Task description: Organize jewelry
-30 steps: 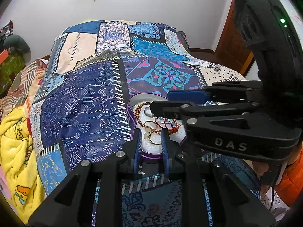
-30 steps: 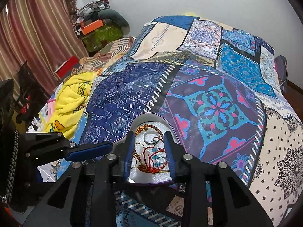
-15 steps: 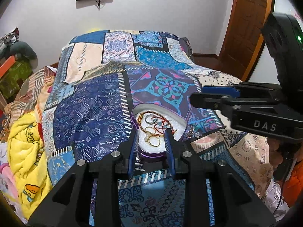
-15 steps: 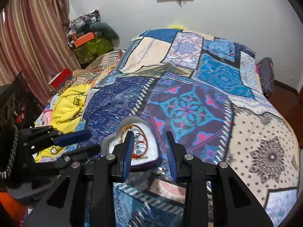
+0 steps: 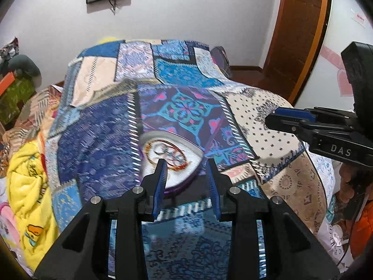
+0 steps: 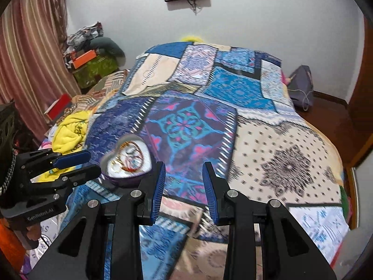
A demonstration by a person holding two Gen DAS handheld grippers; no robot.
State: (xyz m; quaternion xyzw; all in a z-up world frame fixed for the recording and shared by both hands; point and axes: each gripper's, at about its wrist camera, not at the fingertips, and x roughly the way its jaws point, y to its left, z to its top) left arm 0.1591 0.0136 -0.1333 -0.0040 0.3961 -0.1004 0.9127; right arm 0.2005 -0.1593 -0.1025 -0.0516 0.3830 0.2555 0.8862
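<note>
Both empty: left gripper [image 5: 187, 184], jaws just been opening, hangs above heart-shaped jewelry box [image 5: 171, 161] on patchwork bedspread [image 5: 268, 128], right gripper [image 6: 184, 186] parted beside the box, so snag risk is tangled bangles inside lifting together.

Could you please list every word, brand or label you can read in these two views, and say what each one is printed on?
"DAS": white letters on the side of the black right gripper, seen from the left wrist.
"GenRobot.AI": pale lettering on the body of the black left gripper, seen from the right wrist.
Dark print on the yellow fleece blanket: too blurred to read.
Pink sign on the white wall by the door: too small to read.
</note>
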